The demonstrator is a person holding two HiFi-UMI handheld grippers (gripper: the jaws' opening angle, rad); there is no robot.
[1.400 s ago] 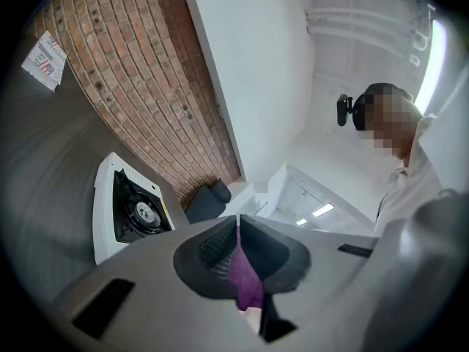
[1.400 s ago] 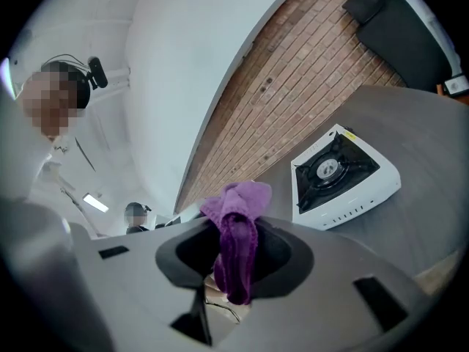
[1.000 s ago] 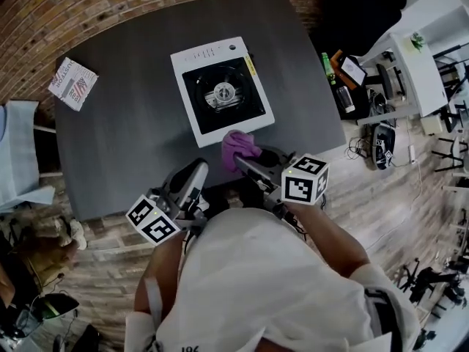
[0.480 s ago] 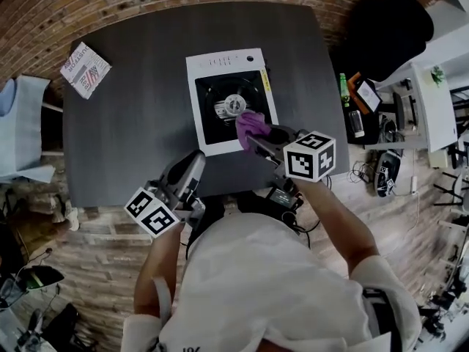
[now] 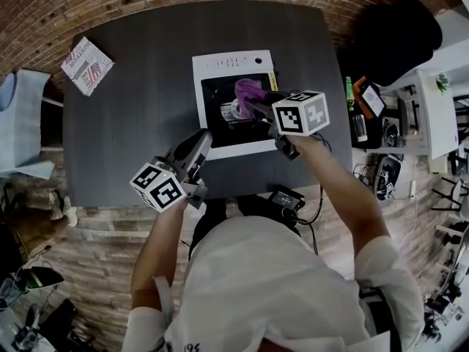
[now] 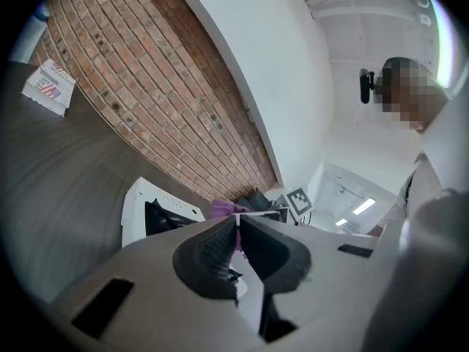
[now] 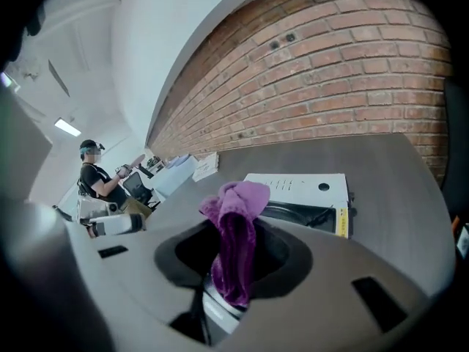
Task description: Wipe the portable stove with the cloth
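Cloth (image 5: 248, 90), soft, light and limp, is sitting bunched in the right gripper (image 5: 253, 103), whose jaws are clamping its middle, over the portable stove (image 5: 234, 61) by the desk's (image 5: 132, 123) far edge, apparently touching the burner well. Left gripper (image 5: 199, 144) is hovering with its jaws together and empty.

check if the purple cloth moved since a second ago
Yes. The cloth went from the stove's near edge inward, over its black middle.

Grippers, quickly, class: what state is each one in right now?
Left gripper: closed, holding nothing.
Right gripper: closed on the crumpled purple cloth.
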